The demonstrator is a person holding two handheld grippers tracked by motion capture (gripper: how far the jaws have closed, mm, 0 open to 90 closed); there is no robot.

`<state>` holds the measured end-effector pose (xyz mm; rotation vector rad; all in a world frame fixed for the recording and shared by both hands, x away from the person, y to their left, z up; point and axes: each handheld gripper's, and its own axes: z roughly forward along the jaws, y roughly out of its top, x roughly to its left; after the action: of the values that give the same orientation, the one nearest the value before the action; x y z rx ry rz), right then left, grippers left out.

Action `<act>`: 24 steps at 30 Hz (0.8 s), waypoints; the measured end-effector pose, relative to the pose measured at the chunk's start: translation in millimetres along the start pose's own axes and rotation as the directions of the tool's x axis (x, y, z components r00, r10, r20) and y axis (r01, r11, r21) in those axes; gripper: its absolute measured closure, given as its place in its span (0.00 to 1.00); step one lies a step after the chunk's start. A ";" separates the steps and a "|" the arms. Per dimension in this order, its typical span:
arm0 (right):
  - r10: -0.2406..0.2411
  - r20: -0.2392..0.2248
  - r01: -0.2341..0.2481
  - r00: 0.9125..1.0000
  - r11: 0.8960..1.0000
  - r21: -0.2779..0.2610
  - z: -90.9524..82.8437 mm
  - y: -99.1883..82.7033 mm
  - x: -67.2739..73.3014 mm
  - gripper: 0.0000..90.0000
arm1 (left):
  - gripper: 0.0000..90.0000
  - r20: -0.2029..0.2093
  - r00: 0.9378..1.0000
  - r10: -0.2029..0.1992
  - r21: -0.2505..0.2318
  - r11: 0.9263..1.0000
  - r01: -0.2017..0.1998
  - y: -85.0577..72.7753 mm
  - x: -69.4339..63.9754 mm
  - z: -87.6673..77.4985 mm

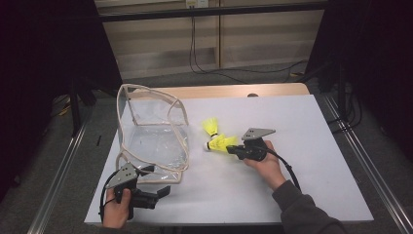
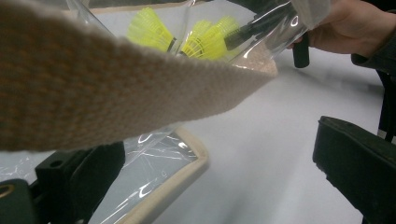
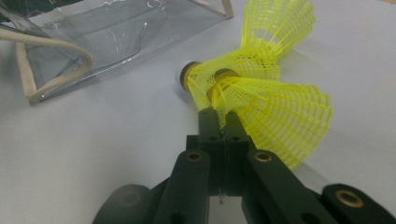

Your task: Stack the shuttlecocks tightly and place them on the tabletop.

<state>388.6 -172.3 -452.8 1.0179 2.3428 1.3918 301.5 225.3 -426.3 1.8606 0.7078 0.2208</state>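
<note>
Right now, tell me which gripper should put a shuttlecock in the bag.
Right. The right gripper is already shut on a shuttlecock just beside the bag. The left gripper sits open at the bag's strap, better placed to steady it.

On your bench point(image 1: 292, 146) the clear plastic pouch with the woven cream edging point(image 1: 153, 131) stands toward the left side, its mouth facing you. Just to its right lie two yellow mesh-skirted shuttlecocks: the farther shuttlecock point(image 1: 211, 126) sits behind the nearer shuttlecock point(image 1: 220, 143), the two close together. Your right claw point(image 1: 230, 150) lies right of the nearer one, pinched on its skirt edge. Your left claw point(image 1: 164, 191) sits at the front left, just before the pouch's front corner, with the pouch's strap point(image 2: 116, 88) passing above it.
</note>
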 end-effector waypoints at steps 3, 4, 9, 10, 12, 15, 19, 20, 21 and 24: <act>-0.002 0.005 0.002 1.000 1.000 0.004 0.0 -0.2 -0.5 1.00 | 0.03 0.001 1.000 -0.001 0.000 1.000 0.001 0.0 0.0 0.0; -0.005 0.005 0.005 1.000 1.000 0.005 0.2 -0.4 -0.6 1.00 | 0.03 0.001 1.000 -0.001 -0.001 1.000 0.001 0.0 0.1 0.0; -0.010 0.000 0.010 1.000 1.000 0.009 1.0 -0.5 0.4 1.00 | 0.03 0.000 1.000 -0.001 0.000 1.000 0.001 0.0 0.0 0.0; -0.009 -0.001 0.009 1.000 1.000 0.007 1.1 -0.4 0.4 1.00 | 0.03 0.001 1.000 -0.001 0.000 1.000 0.001 0.0 0.0 0.0; -0.012 -0.004 0.012 1.000 1.000 0.012 1.3 -0.4 0.9 1.00 | 0.03 0.001 1.000 0.000 0.001 1.000 0.000 0.1 0.1 -0.1; -0.010 -0.002 0.010 1.000 1.000 0.013 1.5 -0.4 1.2 1.00 | 0.03 0.000 1.000 -0.002 -0.001 1.000 0.002 0.0 0.0 0.0; -0.013 -0.003 0.013 1.000 1.000 0.017 1.8 -0.5 1.1 0.99 | 0.03 0.000 1.000 -0.002 -0.001 1.000 0.002 0.0 -0.1 0.0; -0.012 -0.002 0.012 1.000 1.000 0.017 1.9 -0.5 1.1 0.99 | 0.03 0.000 1.000 -0.002 -0.001 1.000 0.002 0.0 -0.1 0.0; -0.012 -0.001 0.012 1.000 1.000 0.016 1.9 -0.4 1.0 0.99 | 0.03 0.000 1.000 0.000 0.000 1.000 0.000 0.0 0.1 -0.1; -0.013 -0.001 0.013 1.000 1.000 0.016 2.0 -0.3 1.1 0.99 | 0.03 0.001 1.000 -0.001 -0.001 1.000 0.001 -0.1 0.0 0.0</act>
<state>388.6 -170.2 -454.0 1.0046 2.3612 1.3715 301.5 225.3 -426.4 1.8595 0.7082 0.2196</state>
